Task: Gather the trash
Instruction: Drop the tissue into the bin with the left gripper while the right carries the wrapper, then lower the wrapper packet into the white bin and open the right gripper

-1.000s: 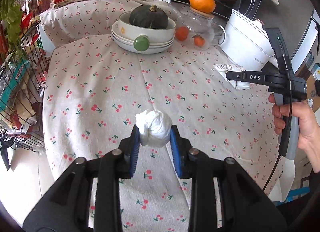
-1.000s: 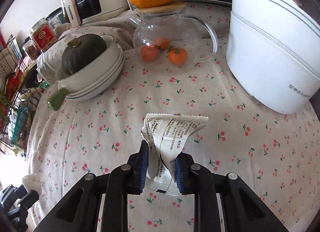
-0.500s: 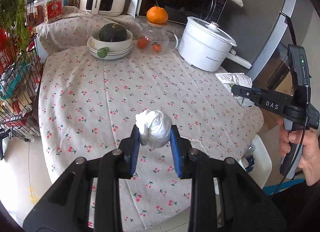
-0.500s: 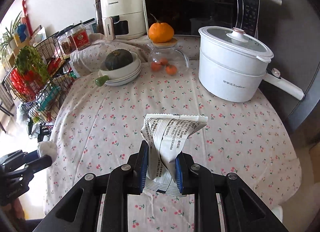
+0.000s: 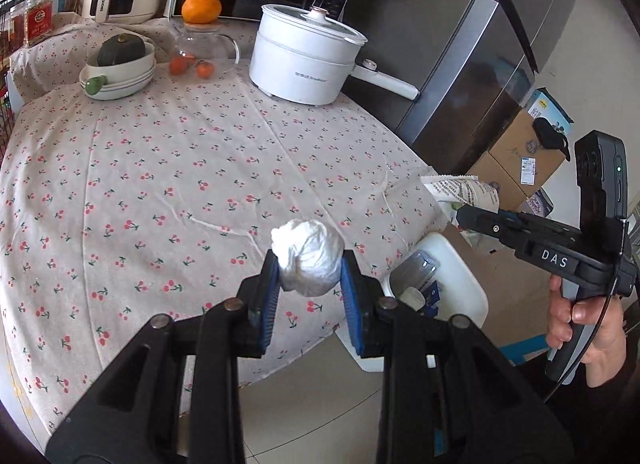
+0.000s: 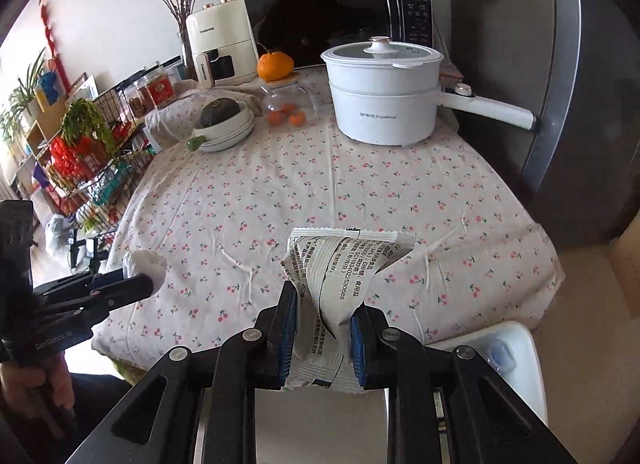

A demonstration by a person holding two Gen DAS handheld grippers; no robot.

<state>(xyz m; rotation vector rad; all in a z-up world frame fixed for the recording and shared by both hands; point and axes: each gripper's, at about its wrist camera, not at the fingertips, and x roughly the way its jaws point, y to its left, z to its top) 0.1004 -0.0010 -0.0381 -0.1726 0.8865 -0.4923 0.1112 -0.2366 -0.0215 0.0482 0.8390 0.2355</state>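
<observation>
Trash fills both of our grippers. In our left gripper (image 5: 307, 288), a crumpled white paper ball (image 5: 308, 261) sits squeezed between the two blue pads (image 5: 269, 296), its upper half bulging out past the fingertips. The jaws are narrowed onto it. It hangs above the near edge of the table, over the cherry-print tablecloth (image 5: 168, 168).

In our right gripper (image 6: 323, 330), a crinkled white snack wrapper (image 6: 340, 276) with black printing stands upright between the pads, pinched at its lower half, its serrated top edge fanning out above the fingertips. These jaws are also closed on their load.

Below and beside the table edge we see a white trash bin (image 5: 460, 276), with a few items inside. A white electric pot (image 6: 380, 100) stands at the far side of the table.
</observation>
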